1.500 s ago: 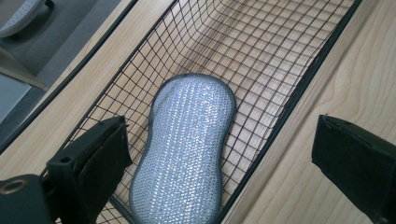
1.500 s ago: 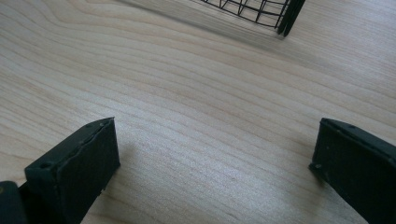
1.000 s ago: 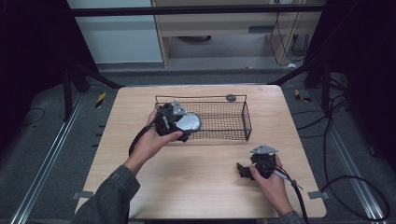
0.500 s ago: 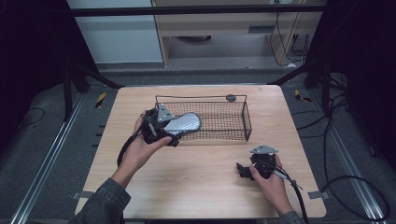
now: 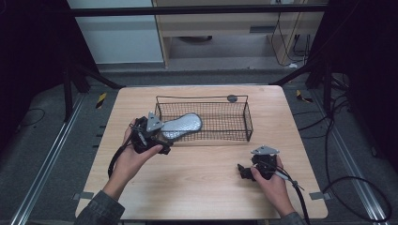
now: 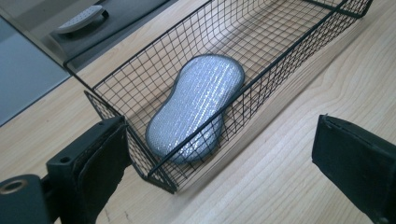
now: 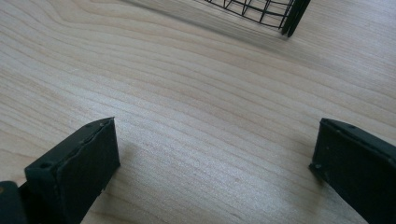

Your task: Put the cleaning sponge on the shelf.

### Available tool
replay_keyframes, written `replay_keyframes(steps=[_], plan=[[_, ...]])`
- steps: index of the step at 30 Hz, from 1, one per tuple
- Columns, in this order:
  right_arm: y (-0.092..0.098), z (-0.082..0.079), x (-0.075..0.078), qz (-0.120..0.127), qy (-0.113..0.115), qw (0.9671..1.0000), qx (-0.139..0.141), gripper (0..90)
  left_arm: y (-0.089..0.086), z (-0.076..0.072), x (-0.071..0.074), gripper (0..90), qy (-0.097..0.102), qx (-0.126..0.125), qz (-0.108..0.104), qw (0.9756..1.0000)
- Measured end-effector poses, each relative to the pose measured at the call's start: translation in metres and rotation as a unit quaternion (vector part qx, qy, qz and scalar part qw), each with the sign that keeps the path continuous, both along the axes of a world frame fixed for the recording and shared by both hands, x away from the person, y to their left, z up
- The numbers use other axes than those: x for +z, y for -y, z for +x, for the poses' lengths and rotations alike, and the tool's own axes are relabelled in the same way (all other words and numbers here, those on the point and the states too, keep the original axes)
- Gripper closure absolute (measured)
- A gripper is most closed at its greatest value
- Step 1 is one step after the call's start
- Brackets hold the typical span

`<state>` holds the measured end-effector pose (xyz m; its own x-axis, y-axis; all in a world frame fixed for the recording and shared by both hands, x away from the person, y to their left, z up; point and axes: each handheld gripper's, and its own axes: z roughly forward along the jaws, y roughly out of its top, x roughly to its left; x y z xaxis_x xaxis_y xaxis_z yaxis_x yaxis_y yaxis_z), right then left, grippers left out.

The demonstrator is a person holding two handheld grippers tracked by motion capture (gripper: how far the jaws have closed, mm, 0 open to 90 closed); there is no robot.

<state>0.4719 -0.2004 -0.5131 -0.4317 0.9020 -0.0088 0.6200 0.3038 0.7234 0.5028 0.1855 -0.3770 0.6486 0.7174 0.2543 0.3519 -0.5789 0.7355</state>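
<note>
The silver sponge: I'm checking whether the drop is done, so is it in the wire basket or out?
In. The silver sponge lies inside the wire basket, at its left end, and the left hand-held gripper is open, apart from it.

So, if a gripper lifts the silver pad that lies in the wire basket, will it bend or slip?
The silver pad looks padded with a woven, glittery cover, so it is probably soft, light, and gives under the jaws. Its ribbed surface likely grips rather than slips. One end rests up against the basket wall, so it may slide down when pushed.
</note>
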Motion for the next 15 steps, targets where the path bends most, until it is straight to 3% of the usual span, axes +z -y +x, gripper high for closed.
replay_keyframes(steps=[8,15], plan=[[0.000,0.000,0.000,-0.001,0.000,1.0000,0.001,0.8,-0.018,-0.008,-0.013,3.7,-0.006,0.020,-0.008,0.9997],[0.000,0.000,0.000,-0.001,0.000,1.0000,0.001,0.8,-0.036,-0.012,-0.027,3.9,-0.022,0.045,-0.034,0.9981]])
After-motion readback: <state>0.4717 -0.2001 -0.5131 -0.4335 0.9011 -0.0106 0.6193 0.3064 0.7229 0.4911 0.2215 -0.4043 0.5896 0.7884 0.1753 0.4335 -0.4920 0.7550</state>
